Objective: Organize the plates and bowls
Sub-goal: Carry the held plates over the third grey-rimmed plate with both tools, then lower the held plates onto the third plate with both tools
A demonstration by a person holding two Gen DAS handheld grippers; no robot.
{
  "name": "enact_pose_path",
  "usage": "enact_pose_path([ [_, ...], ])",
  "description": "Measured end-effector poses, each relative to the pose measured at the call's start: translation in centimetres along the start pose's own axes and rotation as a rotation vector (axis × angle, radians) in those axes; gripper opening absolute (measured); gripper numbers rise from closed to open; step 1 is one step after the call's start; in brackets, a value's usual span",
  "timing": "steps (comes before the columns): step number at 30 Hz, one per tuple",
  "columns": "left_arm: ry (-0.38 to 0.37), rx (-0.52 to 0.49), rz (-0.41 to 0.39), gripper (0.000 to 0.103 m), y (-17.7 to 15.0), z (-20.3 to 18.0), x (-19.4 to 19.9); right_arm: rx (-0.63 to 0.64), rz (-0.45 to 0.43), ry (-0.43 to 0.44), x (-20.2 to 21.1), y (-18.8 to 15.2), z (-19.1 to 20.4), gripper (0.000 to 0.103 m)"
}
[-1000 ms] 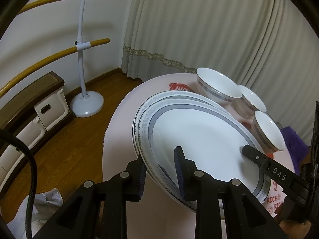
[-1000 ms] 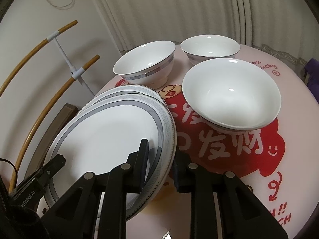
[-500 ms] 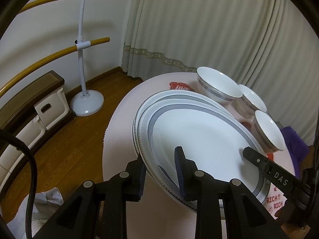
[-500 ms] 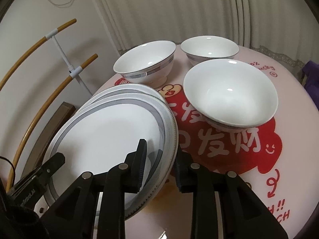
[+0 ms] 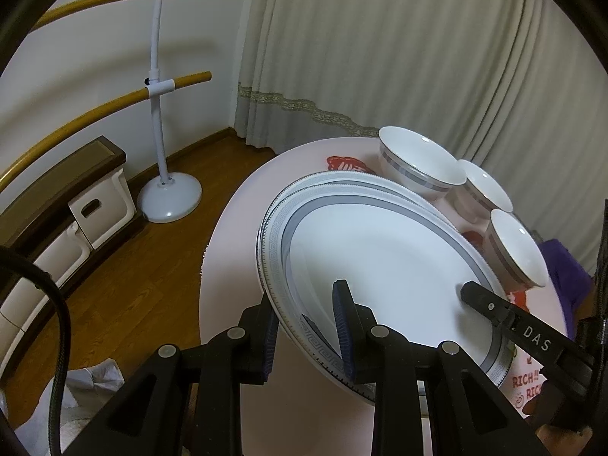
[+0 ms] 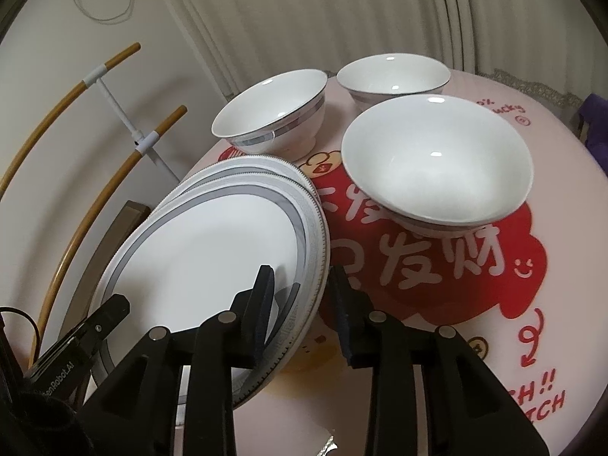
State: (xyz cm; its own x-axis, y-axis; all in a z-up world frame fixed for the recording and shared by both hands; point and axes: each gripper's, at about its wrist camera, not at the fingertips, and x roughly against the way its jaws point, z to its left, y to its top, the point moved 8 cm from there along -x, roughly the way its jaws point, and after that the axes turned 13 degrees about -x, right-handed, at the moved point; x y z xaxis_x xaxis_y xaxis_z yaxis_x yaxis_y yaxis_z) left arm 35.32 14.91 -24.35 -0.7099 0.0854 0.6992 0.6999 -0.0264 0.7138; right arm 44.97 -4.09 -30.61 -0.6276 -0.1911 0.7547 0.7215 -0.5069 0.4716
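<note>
left gripper (image 5: 306, 313) pinching near rim of top plate (image 5: 380, 262), which sits on a second plate (image 5: 342, 184) on the round pink table (image 5: 231, 250). right gripper (image 6: 302, 292) straddles the top plate's opposite rim, jaws have just been opening, right pad looks clear of the rim. three bowls (image 6: 437, 159) upright on the table, right of the plates.

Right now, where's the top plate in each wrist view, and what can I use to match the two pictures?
Left wrist view: top plate fills the lower centre-right, its near rim between the left hand-held gripper fingers.
Right wrist view: top plate sits lower left, its right rim between the right hand-held gripper fingers.
Shared landmark: the three bowls; the nearest bowl stands beside the plates.
</note>
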Motion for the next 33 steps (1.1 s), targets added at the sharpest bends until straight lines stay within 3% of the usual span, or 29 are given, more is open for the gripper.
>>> enact_pose_path([
  [33, 0.071, -0.028, -0.010, 0.026, 0.0, -0.2, -1.4, 0.034, -0.008, 0.035, -1.4, -0.3, 0.4, 0.036],
])
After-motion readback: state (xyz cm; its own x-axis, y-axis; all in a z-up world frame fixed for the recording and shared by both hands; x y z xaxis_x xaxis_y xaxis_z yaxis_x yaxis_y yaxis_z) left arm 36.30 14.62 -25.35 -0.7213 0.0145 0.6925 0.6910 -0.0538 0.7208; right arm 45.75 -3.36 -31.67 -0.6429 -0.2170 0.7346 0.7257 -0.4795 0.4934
